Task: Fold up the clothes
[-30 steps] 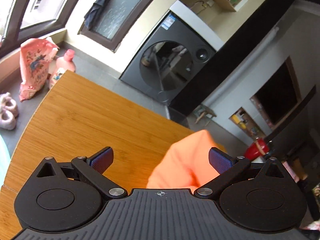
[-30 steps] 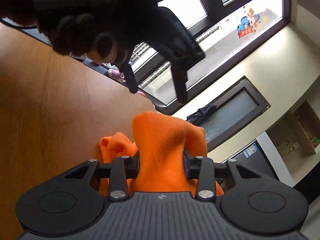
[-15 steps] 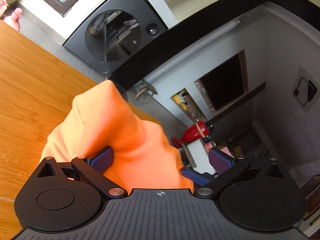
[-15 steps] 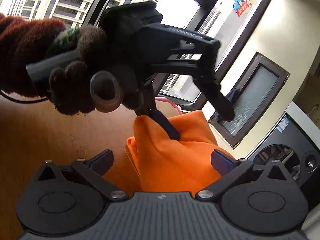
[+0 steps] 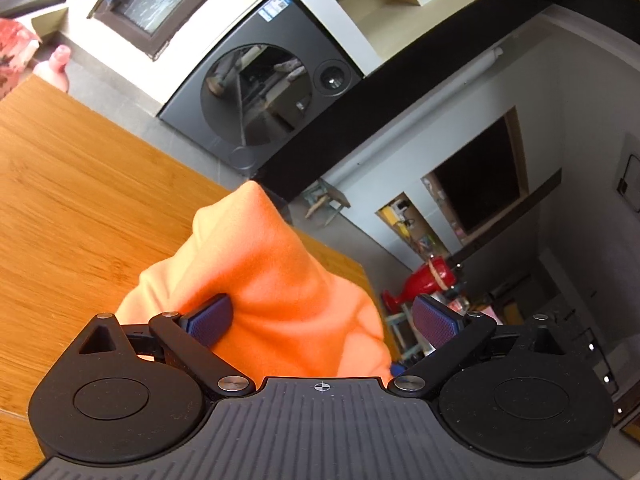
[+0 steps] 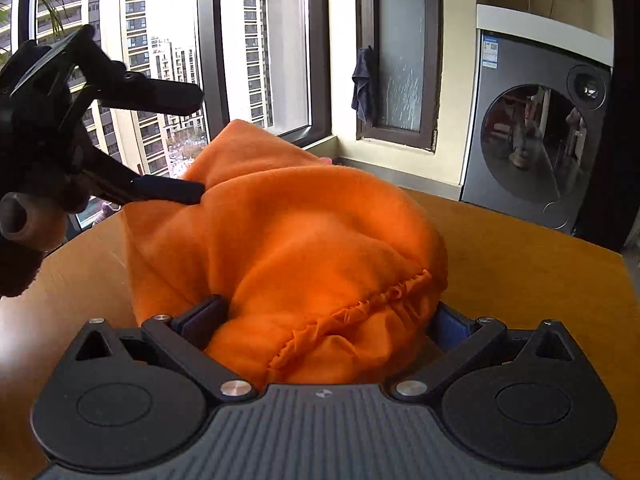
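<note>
An orange fleece garment (image 6: 304,240) lies bunched on the wooden table (image 6: 520,264); its gathered hem faces the right wrist camera. My right gripper (image 6: 328,320) is open, its jaws wide on either side of the bunched cloth. My left gripper (image 5: 322,318) is open too, with the garment (image 5: 264,272) between its blue pads (image 5: 434,322). In the right wrist view the left gripper (image 6: 160,148) comes in from the left; its lower finger touches the cloth's top fold and its upper finger stands free above.
A dark washing machine (image 5: 264,96) stands beyond the table's far edge, also in the right wrist view (image 6: 536,140). Tall windows (image 6: 168,64) are behind the table. A red vase (image 5: 424,284) and clutter sit on the floor off the table's right side.
My right gripper let go of the orange garment and opened wide. My left gripper swung over to the cloth, which now sits between its open pads. The garment settled lower on the table.
</note>
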{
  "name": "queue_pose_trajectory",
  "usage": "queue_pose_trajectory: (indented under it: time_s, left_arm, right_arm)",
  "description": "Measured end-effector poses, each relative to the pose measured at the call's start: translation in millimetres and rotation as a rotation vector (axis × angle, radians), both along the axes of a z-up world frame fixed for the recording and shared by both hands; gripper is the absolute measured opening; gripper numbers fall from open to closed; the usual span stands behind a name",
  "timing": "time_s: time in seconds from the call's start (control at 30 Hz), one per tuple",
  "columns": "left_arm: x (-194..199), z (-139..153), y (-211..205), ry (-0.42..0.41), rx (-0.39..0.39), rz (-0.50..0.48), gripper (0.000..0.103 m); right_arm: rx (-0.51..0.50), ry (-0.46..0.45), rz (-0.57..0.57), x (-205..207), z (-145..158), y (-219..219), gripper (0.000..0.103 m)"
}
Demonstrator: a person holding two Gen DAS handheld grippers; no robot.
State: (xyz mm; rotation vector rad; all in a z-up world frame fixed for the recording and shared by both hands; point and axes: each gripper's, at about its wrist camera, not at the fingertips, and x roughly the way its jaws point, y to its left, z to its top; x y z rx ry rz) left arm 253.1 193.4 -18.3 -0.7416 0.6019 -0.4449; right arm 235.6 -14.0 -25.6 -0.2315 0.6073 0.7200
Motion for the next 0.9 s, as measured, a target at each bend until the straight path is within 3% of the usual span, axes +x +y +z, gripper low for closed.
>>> queue_pose_trajectory:
  time_s: [0.1,0.2,0.3,0.4,0.53,0.63,0.73,0.8,0.9]
  left_arm:
    - [8,5,-4,0.0,0.045,0.021,0.1]
    - [16,15,-9,-0.008,0.104,0.045,0.1]
    - [-2,27,-4,-0.025,0.082,0.074,0.1]
    - [-32,34,2,-0.041,0.049,0.101,0.101]
    - [-66,31,1,-0.028,0.003,0.102,0.103]
    - [-62,9,-17,0.024,-0.033,0.02,0.103]
    - [-53,3,-31,0.035,0.019,0.011,0.103]
    - [-51,7,-26,0.017,0.025,0.026,0.103]
    - [-51,15,-13,-0.02,0.033,0.059,0.103]
  right_arm:
    - [-0.107,-0.099,0.089,-40,1,19,0.103]
    - [-0.093,-0.132,0.17,-56,13,19,0.103]
    - [0.036,-0.093,0.161,-44,38,-10,0.103]
    - [0.165,-0.117,0.07,-28,60,-51,0.103]
    - [0.206,-0.175,-0.161,10,65,-78,0.103]
    - [0.101,-0.2,-0.225,40,40,-64,0.103]
    - [-0.09,-0.226,-0.226,57,4,-32,0.103]
    - [-0.081,-0.213,-0.254,51,0,-23,0.103]
    - [-0.098,-0.209,-0.163,38,4,-8,0.103]
